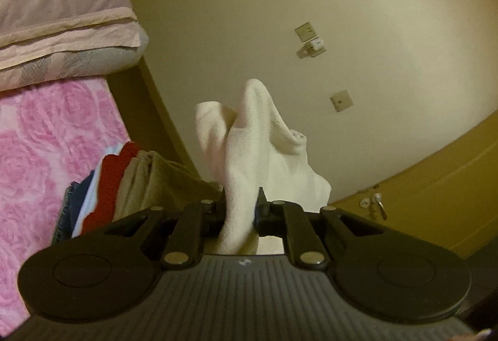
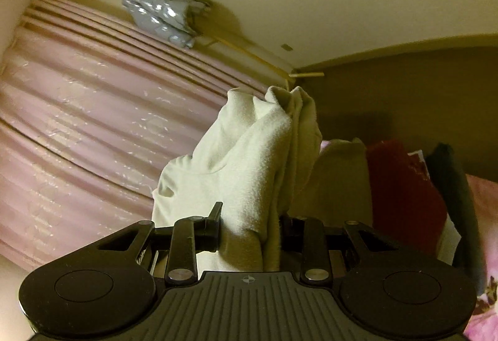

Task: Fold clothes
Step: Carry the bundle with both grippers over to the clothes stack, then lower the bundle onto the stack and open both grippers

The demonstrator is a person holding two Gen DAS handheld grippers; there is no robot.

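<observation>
A white terry-cloth garment (image 1: 249, 154) is clamped by the left gripper (image 1: 241, 210), whose jaws are drawn almost together with only the thickness of the cloth between them. From that pinch the fabric is bunched upward into two soft peaks, and a strip of it is trailed down behind the fingers toward the ribbed gripper body. The same white garment (image 2: 249, 160) is seized by the right gripper (image 2: 250, 222), its jaws closed in on a thicker wad of folds, so that a wider gap is kept than on the left. The right-hand finger of this gripper is largely covered by the draped cloth, and its tip cannot be made out.

In the left wrist view, a stack of folded clothes (image 1: 109, 182) in denim blue, white, red and olive is seen left of the garment, resting on a pink rose-patterned bedspread (image 1: 46, 154). Pale pink bedding (image 1: 62, 14) is piled further up on that side. Wall sockets (image 1: 308, 36) and a wooden door (image 1: 435, 185) are seen right of the garment.

In the right wrist view, pink pleated curtains (image 2: 93, 123) are spread left of the garment, with a crumpled silver object (image 2: 162, 11), too blurred to identify, above them. Red and dark clothes (image 2: 404, 191) lie to the garment's right, partly cut off by the gripper body.
</observation>
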